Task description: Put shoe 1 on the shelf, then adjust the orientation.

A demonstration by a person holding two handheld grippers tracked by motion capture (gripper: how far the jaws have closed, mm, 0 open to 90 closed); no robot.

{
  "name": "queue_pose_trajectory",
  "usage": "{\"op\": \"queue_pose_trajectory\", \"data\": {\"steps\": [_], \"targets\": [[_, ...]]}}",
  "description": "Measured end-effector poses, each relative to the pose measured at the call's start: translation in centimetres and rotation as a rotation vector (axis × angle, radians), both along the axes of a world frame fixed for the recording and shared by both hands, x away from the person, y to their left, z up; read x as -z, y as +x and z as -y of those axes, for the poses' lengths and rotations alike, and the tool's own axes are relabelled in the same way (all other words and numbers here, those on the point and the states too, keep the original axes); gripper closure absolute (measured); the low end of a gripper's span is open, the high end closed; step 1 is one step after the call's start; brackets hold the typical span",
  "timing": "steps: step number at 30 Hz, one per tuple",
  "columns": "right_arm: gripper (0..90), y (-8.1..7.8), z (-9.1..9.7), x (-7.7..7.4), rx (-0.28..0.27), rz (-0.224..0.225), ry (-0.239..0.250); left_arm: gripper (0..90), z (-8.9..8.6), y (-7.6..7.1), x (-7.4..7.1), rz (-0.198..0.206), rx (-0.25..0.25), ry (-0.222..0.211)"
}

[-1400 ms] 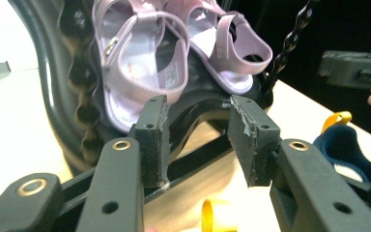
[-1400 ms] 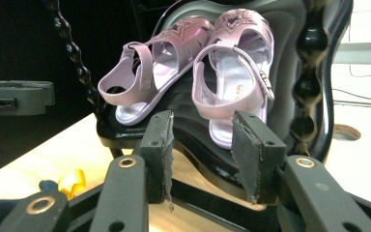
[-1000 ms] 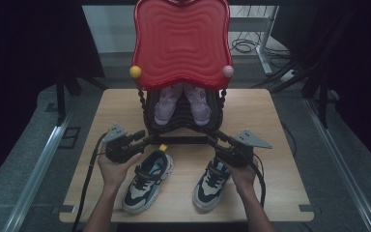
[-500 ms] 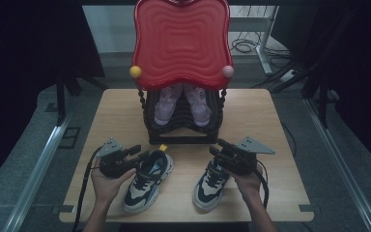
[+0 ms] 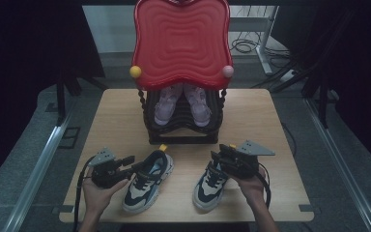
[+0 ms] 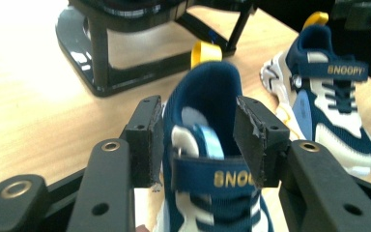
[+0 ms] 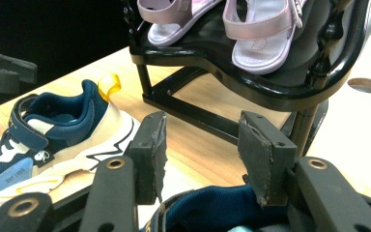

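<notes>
**Navy sneakers between parted jaws at the table's near edge**

Navy, cream and pale blue, the two sneakers lie side by side on the near half of the wooden table [image 5: 111, 121], toes toward the person and heels toward the rack.

The left gripper [image 5: 134, 166] is held in the left hand [image 5: 96, 191] and reaches in from the left side of the left sneaker [image 5: 147, 180]. In the left gripper view its black jaws stand either side of the sneaker's collar and strap; they have just been opening, the pads stand clear of the fabric on both sides, and the grip is released.

The right gripper [image 5: 216, 158], in the right hand [image 5: 252, 186], sits over the heel end of the right sneaker [image 5: 209, 183]. Its jaws have also just been opening. In the right gripper view they stand apart above the navy collar, with nothing pinched between the pads.

Each sneaker has a yellow heel loop [image 6: 205, 52].

Just beyond the heels stands a black shoe rack [image 5: 183, 130]. A pair of pale pink sandals [image 7: 258, 31] rests on its shelf. A red wavy tray [image 5: 181, 41] forms its top.
</notes>
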State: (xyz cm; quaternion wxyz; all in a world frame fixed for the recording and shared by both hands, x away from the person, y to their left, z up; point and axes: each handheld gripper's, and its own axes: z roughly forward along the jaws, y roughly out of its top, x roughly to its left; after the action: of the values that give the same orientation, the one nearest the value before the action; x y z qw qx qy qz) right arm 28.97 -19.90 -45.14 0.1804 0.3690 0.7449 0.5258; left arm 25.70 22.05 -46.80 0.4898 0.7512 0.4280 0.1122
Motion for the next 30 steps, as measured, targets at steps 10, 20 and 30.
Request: {"op": "queue_pose_trajectory", "data": {"steps": [10,20,30], "targets": [[52.6,-0.4,0.6,-0.1,0.020,0.003,0.004,54.3,0.1,-0.2,0.3,-0.005,0.025,-0.005],[52.3,-0.8,0.9,-0.4,0.044,0.017,0.017,84.6,0.7,-1.0,-0.8,-0.028,0.094,0.010],[51.7,-0.9,0.8,-0.5,0.058,0.025,-0.001,90.0,0.5,-1.6,-1.5,-0.009,0.090,0.016]]}}
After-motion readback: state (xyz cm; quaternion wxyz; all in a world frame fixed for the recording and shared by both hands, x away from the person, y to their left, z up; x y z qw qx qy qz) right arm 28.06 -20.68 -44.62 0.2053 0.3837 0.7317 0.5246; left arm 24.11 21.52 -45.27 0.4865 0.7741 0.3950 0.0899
